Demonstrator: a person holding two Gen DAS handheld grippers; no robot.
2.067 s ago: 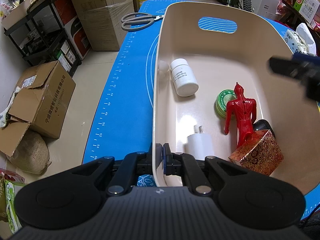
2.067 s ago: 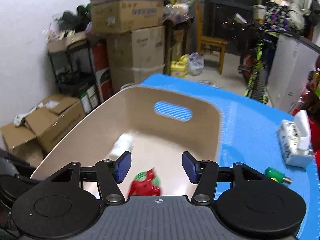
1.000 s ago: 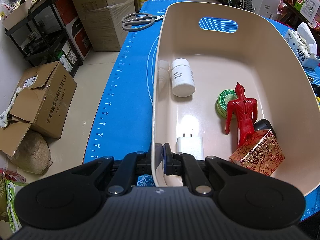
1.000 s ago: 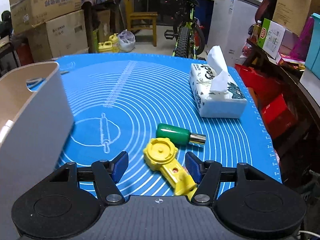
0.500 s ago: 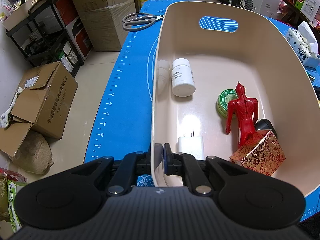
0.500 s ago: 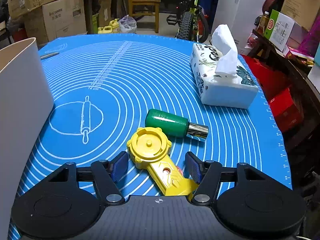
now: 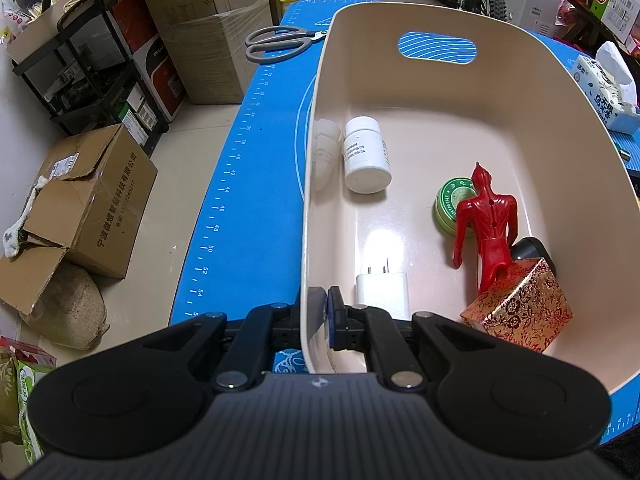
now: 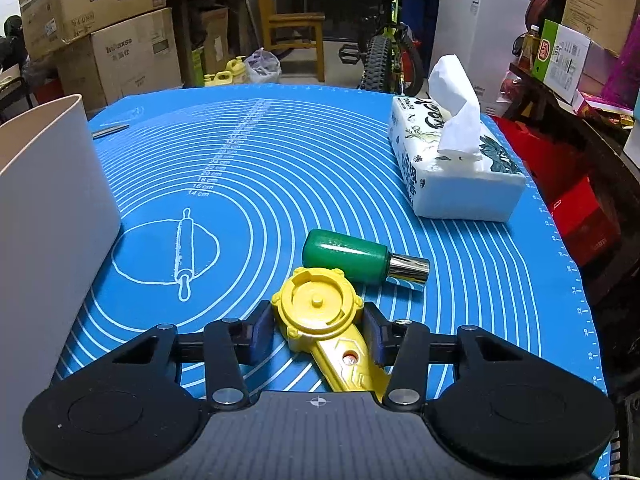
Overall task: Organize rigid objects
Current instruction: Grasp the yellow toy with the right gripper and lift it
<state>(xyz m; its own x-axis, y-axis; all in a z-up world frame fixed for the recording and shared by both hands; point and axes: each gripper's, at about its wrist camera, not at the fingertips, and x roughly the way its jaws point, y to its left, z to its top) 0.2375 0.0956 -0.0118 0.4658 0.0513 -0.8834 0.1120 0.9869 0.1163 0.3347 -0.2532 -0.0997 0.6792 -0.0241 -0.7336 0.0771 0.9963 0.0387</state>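
Observation:
My left gripper (image 7: 320, 316) is shut on the near rim of the beige bin (image 7: 592, 152). In the bin lie a white pill bottle (image 7: 366, 156), a green tin (image 7: 454, 200), a red figure (image 7: 490, 224), a white charger (image 7: 382, 290) and a red-gold box (image 7: 520, 312). My right gripper (image 8: 318, 330) is open low over the blue mat (image 8: 280, 160), its blue pads on either side of the round head of a yellow toy launcher (image 8: 324, 312). A green bottle (image 8: 352, 258) with a silver cap lies just beyond it.
A tissue box (image 8: 452, 168) stands at the mat's far right. The bin's outer wall (image 8: 48, 216) rises at the left of the right wrist view. Scissors (image 7: 280, 42) lie on the mat beyond the bin. Cardboard boxes (image 7: 84, 196) and a shelf stand on the floor to the left.
My right gripper left the bin, swung right over the mat and came down around the yellow launcher's head, its jaws narrowing. My left gripper has stayed clamped on the bin rim.

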